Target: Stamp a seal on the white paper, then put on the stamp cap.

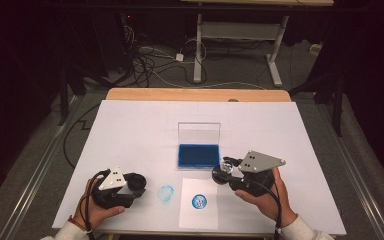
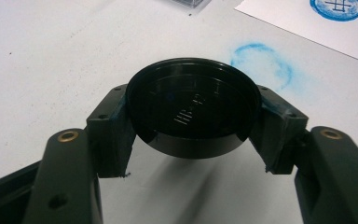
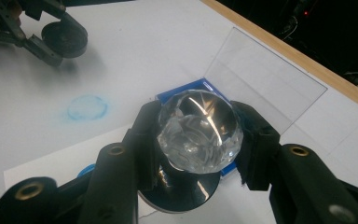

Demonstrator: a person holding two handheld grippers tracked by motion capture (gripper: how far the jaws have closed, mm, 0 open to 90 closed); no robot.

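Observation:
My left gripper (image 1: 136,184) (image 2: 193,119) is shut on a round black cap (image 2: 191,105), held just above the white sheet at the front left. My right gripper (image 1: 223,172) (image 3: 199,137) is shut on a stamp with a faceted clear crystal knob (image 3: 200,128) and a black round base (image 3: 182,191). It hovers at the front right corner of the blue ink pad (image 1: 198,155). The pad's clear lid (image 1: 199,132) (image 3: 261,77) stands open behind it. In the right gripper view, the left gripper (image 3: 51,44) with its black cap (image 3: 65,37) shows at the top left.
A white paper slip (image 1: 198,215) with a round blue stamp print (image 1: 198,201) lies at the front centre. A faint blue ring smudge (image 1: 166,192) (image 2: 261,63) (image 3: 87,107) marks the white sheet (image 1: 130,130) beside it. The wooden table edge (image 1: 195,94) runs along the back.

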